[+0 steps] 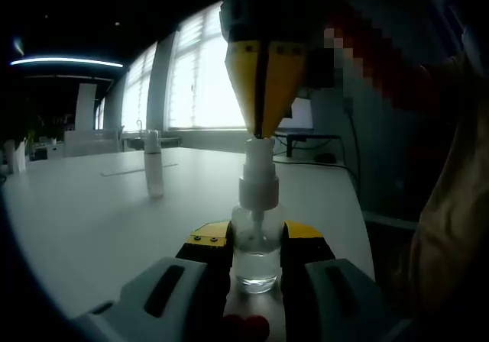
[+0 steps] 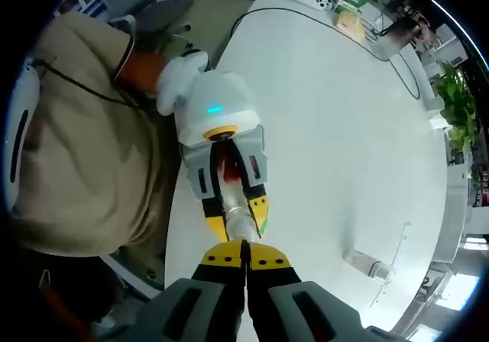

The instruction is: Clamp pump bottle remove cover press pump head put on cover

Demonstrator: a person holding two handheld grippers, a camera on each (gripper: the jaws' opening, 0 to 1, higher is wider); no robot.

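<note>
A clear pump bottle [image 1: 256, 264] stands upright on the white table [image 1: 92, 220]. My left gripper [image 1: 256, 233] is shut on its body from both sides. My right gripper [image 1: 260, 130] comes down from above with its yellow tips shut, touching the top of the white pump head [image 1: 258, 175]. In the right gripper view, my right gripper [image 2: 245, 256] points straight down onto the pump head [image 2: 240, 233], with the left gripper [image 2: 238, 216] around the bottle below. The clear cover [image 1: 153, 170] stands apart on the table, away from the bottle [image 2: 365, 263].
A person in a beige top [image 2: 84, 151] stands at the table's near edge. Boxes [image 2: 348, 10] and a laptop [image 2: 390, 43] lie at the table's far end beside a plant [image 2: 451, 101]. Bright windows [image 1: 202, 82] and a monitor [image 1: 302, 117] are behind.
</note>
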